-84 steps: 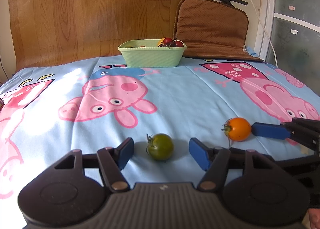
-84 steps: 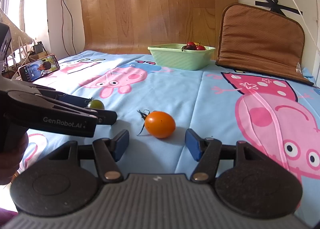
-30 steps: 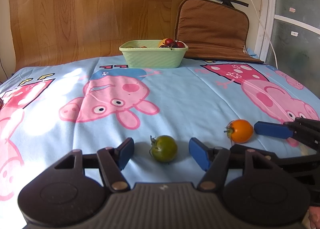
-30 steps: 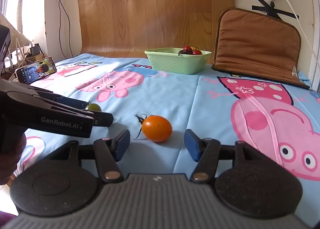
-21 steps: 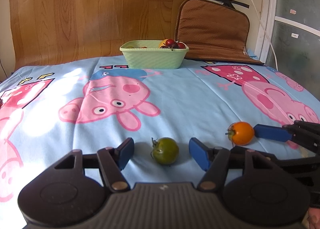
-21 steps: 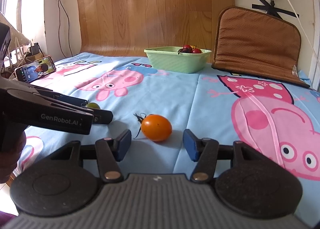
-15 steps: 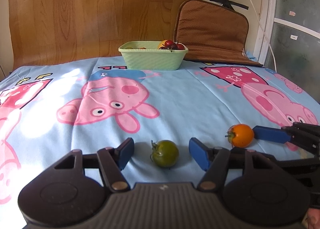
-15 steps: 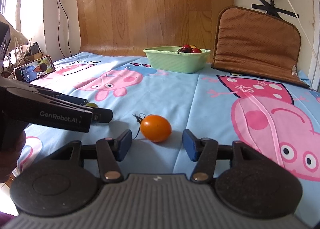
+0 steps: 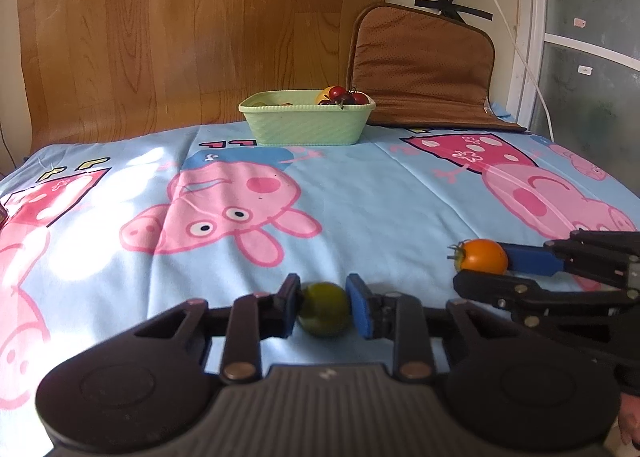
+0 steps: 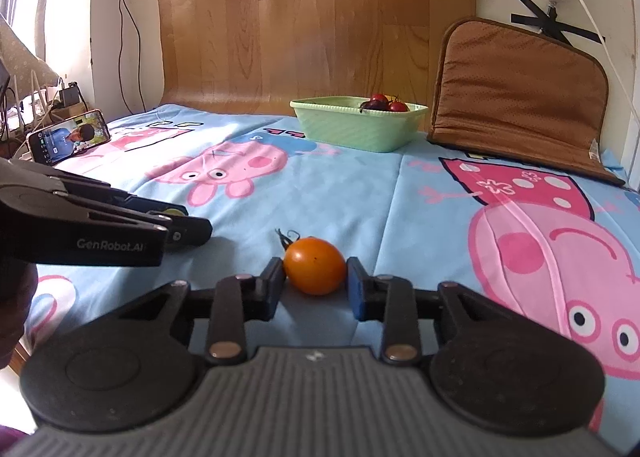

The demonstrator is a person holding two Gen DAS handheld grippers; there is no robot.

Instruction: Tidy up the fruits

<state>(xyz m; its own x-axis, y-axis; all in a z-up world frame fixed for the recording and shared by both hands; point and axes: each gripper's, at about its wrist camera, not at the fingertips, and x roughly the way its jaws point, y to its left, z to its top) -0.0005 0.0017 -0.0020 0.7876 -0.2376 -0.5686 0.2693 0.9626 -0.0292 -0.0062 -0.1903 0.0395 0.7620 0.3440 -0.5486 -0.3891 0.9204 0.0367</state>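
My left gripper (image 9: pixel 323 307) is shut on a green tomato (image 9: pixel 323 313) just above the blue cartoon-print cloth. My right gripper (image 10: pixel 315 281) is shut on an orange tomato (image 10: pixel 315 271) with a dark stem; it also shows in the left wrist view (image 9: pixel 482 256), held to the right of the green one. The left gripper shows in the right wrist view (image 10: pixel 176 223) at the left; the green tomato is almost hidden there. A light green basket (image 9: pixel 280 125) with red and yellow fruits stands at the far middle of the cloth, also in the right wrist view (image 10: pixel 340 125).
A brown cushion (image 9: pixel 424 69) leans on the wall right of the basket. A wooden board (image 9: pixel 180 29) stands behind. A phone (image 10: pixel 68 137) is propped at the left edge. White cables (image 9: pixel 516 41) hang at the right by a glass door.
Both grippers have closed: the left on the green tomato, the right on the orange tomato. Before, both were open with the tomatoes lying between their fingers.
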